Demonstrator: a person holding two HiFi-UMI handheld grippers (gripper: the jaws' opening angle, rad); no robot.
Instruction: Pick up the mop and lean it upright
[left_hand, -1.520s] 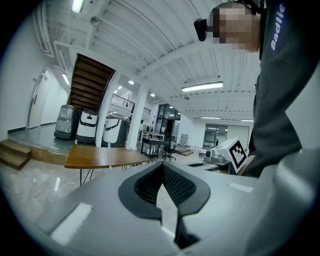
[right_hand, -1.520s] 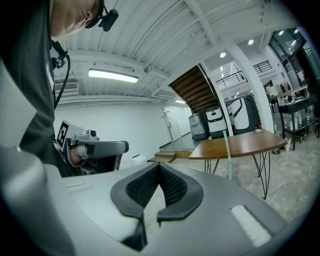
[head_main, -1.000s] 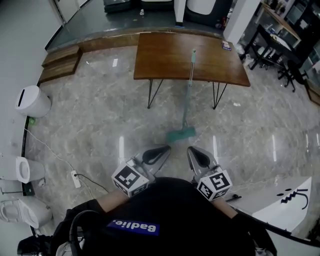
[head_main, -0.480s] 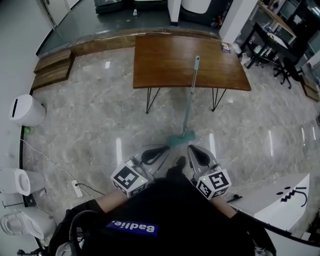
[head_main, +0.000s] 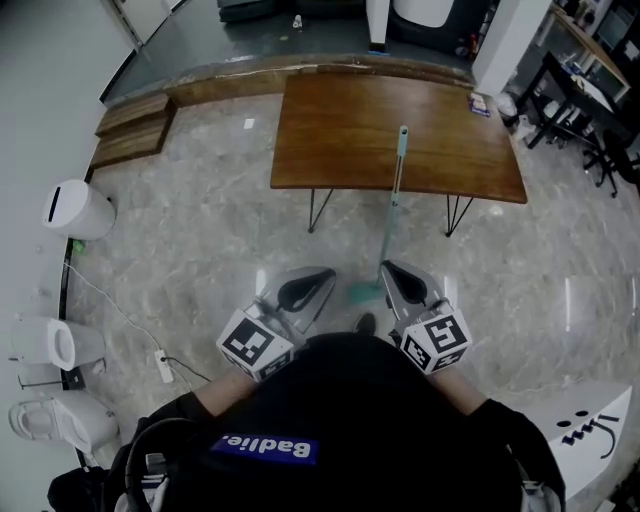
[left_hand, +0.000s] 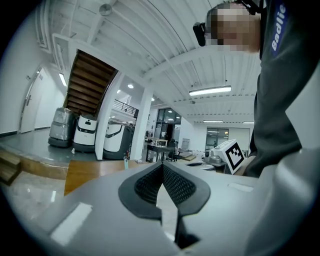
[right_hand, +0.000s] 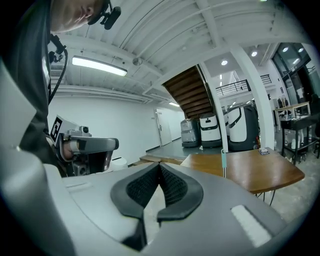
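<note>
Seen from above, a person in a black top holds two hand-held grippers out over a glossy grey marble floor (head_main: 200, 250). The left gripper (head_main: 310, 285) and the right gripper (head_main: 398, 282) sit side by side, close to the body, each with a marker cube at its back. In the left gripper view, the jaws are pressed together at their tips with nothing between them. The right gripper view shows the same, pads meeting and empty.

Just ahead of the grippers stands the mop (head_main: 392, 205). Its teal head (head_main: 362, 294) rests on the floor, partly hidden behind the right gripper, and its thin handle rises to lean against the near edge of a brown wooden table (head_main: 330, 130) on black hairpin legs. Neither gripper touches it.

To the left are a white bin (head_main: 78, 210), a power strip (head_main: 162, 366) with its cable, and low wooden steps (head_main: 135, 130)
</note>
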